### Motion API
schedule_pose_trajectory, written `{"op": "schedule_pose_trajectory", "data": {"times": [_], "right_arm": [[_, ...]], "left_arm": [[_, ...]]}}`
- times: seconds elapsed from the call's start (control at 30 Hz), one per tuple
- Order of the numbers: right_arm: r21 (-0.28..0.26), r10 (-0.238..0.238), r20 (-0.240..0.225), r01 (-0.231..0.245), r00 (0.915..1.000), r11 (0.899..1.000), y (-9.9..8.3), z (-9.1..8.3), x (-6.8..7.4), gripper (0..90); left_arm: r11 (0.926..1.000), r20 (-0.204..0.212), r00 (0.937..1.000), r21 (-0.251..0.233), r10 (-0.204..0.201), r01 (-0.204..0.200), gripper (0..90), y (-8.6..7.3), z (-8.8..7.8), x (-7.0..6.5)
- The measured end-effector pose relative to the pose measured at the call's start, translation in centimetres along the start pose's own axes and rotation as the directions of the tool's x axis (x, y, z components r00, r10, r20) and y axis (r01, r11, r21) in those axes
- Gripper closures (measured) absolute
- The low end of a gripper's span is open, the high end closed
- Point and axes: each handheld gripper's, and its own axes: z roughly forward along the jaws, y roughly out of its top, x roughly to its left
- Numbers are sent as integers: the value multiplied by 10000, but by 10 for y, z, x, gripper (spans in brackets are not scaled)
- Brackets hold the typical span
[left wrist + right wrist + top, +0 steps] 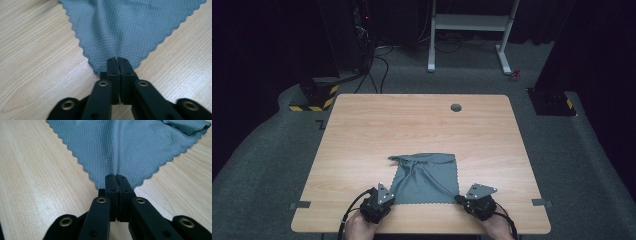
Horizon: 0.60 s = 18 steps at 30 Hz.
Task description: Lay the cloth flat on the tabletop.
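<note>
A grey-blue cloth (426,179) with a scalloped edge lies on the wooden table (412,125), near its front edge, its far side bunched and folded. My left gripper (388,200) is shut on the cloth's near left corner (113,53); the jaws (117,60) pinch the fabric tip. My right gripper (459,199) is shut on the near right corner (115,167), its jaws (116,176) pressed together on the cloth. Both grippers rest low at the table, held by hands coming in from the front edge.
A round cable hole (456,107) sits near the table's far edge. Grey tape tabs (300,204) (542,202) mark the front corners. Beyond the table stand a white desk frame (472,30) and black equipment with cables (362,45) on grey carpet.
</note>
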Motion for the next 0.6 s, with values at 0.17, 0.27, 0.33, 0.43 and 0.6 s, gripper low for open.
{"op": "schedule_pose_trajectory", "data": {"times": [0.17, 0.27, 0.33, 0.43, 0.6], "right_arm": [[-485, 120, 175, -112, 9998, 9988, 9, -4, -6, 726], [-708, 437, 533, -399, 9976, 9967, 19, 2, -19, 663], [-537, 652, 771, -611, 9949, 9967, 25, 12, -30, 662], [-700, 528, 1280, -441, 9904, 9966, 34, 24, -40, 681], [-824, 557, 1584, -431, 9858, 9957, 59, 36, -52, 711]], "left_arm": [[9985, 3, 9996, -454, -291, 291, 680, 12, 5, 11], [9940, 52, 9978, -880, -654, 656, 591, 26, 14, 22], [9903, 121, 9969, -1149, -776, 785, 541, 35, 24, 32], [9850, -35, 9938, -1333, -1111, 1097, 508, 44, 38, 44], [9802, -421, 9871, -1319, -1545, 1477, 491, 47, 58, 55]]}}
